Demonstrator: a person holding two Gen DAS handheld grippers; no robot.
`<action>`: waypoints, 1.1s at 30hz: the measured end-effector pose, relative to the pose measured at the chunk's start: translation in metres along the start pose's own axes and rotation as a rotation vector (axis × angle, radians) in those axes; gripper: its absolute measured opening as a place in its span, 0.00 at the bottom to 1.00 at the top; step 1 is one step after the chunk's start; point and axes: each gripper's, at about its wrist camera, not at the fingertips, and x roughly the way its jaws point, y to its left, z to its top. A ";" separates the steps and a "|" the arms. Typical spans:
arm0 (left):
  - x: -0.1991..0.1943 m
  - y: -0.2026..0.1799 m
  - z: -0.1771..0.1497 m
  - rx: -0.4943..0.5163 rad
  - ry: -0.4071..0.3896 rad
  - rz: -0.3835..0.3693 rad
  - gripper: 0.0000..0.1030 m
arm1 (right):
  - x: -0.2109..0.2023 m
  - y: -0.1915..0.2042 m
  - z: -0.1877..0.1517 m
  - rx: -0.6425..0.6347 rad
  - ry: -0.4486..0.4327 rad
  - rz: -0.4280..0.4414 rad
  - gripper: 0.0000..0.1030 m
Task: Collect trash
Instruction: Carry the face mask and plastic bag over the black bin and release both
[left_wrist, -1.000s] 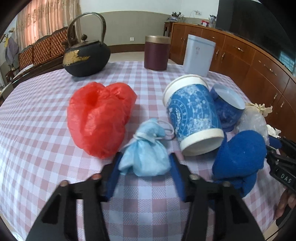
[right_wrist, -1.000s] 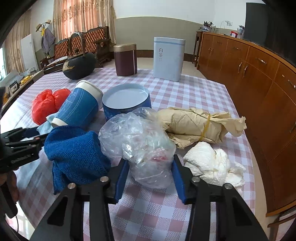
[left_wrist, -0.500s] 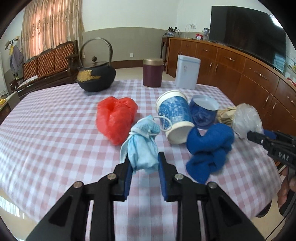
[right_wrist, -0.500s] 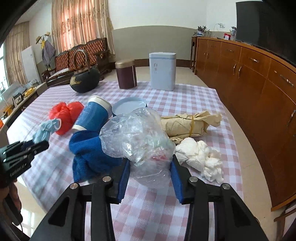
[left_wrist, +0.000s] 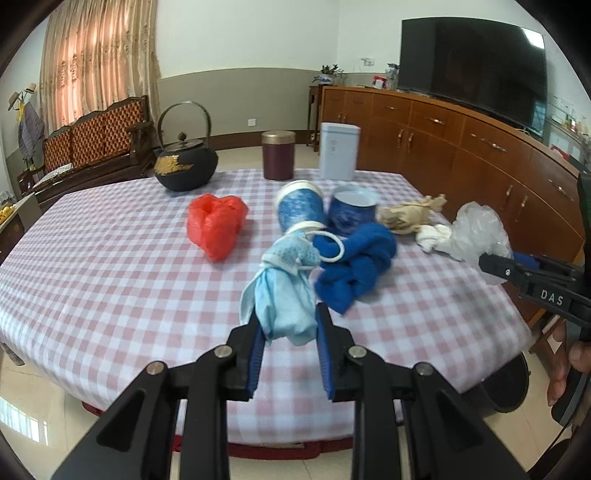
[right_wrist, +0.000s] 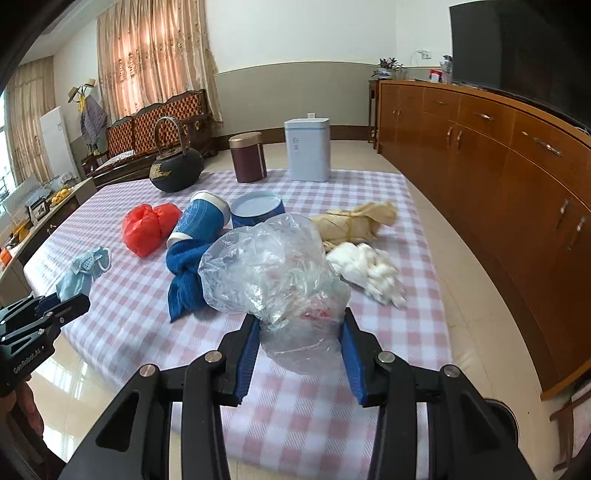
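Note:
My left gripper (left_wrist: 288, 325) is shut on a crumpled light-blue face mask (left_wrist: 282, 291) and holds it in the air above the table's near edge. My right gripper (right_wrist: 299, 336) is shut on a crumpled clear plastic bag (right_wrist: 273, 273), also lifted off the table. On the checked tablecloth (left_wrist: 110, 266) lie a red plastic bag (left_wrist: 216, 221), a tan paper wad (right_wrist: 351, 221) and a white tissue wad (right_wrist: 369, 266). The right gripper and its bag (left_wrist: 476, 232) show at the right of the left wrist view.
A blue cloth (left_wrist: 354, 266), a blue cup on its side (left_wrist: 301, 208) and its blue lid (left_wrist: 351, 212) lie mid-table. A black teapot (left_wrist: 184, 164), maroon tin (left_wrist: 277, 155) and pale tin (left_wrist: 339, 151) stand at the far edge. Wooden cabinets (right_wrist: 498, 162) line the right.
Both grippers closed on their items, lifted them off the table and pulled back toward the near edge; the table now looks farther away in both views.

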 end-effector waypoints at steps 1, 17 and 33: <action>-0.002 -0.003 -0.001 0.004 -0.001 -0.005 0.27 | -0.008 -0.003 -0.004 0.006 -0.004 -0.006 0.43; -0.054 -0.091 -0.010 0.106 -0.058 -0.131 0.27 | -0.105 -0.054 -0.042 0.086 -0.079 -0.089 0.43; -0.057 -0.187 -0.017 0.224 -0.060 -0.289 0.27 | -0.165 -0.134 -0.087 0.195 -0.100 -0.222 0.43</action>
